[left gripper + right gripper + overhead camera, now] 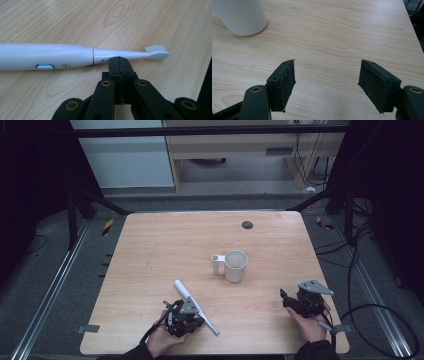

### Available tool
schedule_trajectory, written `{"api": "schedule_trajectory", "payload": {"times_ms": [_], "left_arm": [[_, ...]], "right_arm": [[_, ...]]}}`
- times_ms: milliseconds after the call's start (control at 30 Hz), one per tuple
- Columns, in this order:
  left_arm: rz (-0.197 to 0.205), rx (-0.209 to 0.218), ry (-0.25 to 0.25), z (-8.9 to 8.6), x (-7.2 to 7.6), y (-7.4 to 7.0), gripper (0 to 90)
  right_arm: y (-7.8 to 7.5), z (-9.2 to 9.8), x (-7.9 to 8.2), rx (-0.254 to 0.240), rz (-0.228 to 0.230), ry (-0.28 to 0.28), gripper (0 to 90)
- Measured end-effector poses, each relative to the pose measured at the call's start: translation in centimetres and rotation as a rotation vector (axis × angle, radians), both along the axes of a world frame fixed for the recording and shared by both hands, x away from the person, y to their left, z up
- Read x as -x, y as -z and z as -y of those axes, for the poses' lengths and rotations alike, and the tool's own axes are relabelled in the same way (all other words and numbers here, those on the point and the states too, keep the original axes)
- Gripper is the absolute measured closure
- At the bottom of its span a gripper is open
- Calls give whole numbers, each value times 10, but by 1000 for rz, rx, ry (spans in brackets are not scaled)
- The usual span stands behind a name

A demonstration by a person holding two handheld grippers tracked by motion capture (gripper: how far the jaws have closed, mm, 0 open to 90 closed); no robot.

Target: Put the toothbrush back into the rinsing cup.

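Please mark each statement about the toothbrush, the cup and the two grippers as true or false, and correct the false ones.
1. The electric toothbrush lies flat on the table. True.
2. The left gripper has its jaws wide open. False: they are closed together, with nothing between them, just beside the toothbrush neck.
3. The right gripper has its jaws open and empty. True.
4. The toothbrush stands inside the white cup. False: the cup stands apart from it, farther up the table.
5. The cup is tipped on its side. False: it stands upright.
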State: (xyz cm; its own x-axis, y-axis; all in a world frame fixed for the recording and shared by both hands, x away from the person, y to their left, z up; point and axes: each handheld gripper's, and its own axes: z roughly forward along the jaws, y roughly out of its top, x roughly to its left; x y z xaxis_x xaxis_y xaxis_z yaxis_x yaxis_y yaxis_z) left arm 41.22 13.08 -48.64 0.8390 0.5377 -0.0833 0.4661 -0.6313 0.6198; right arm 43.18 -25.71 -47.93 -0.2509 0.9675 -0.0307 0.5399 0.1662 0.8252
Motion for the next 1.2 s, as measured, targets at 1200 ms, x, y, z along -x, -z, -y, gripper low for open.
{"api": "schedule_trajectory", "payload": {"times_ms": [1200], "left_arm": [[127,18,-227,-50,-85,-24,897]], "right_arm": [[1,-1,-2,2,-7,-5,294]]}}
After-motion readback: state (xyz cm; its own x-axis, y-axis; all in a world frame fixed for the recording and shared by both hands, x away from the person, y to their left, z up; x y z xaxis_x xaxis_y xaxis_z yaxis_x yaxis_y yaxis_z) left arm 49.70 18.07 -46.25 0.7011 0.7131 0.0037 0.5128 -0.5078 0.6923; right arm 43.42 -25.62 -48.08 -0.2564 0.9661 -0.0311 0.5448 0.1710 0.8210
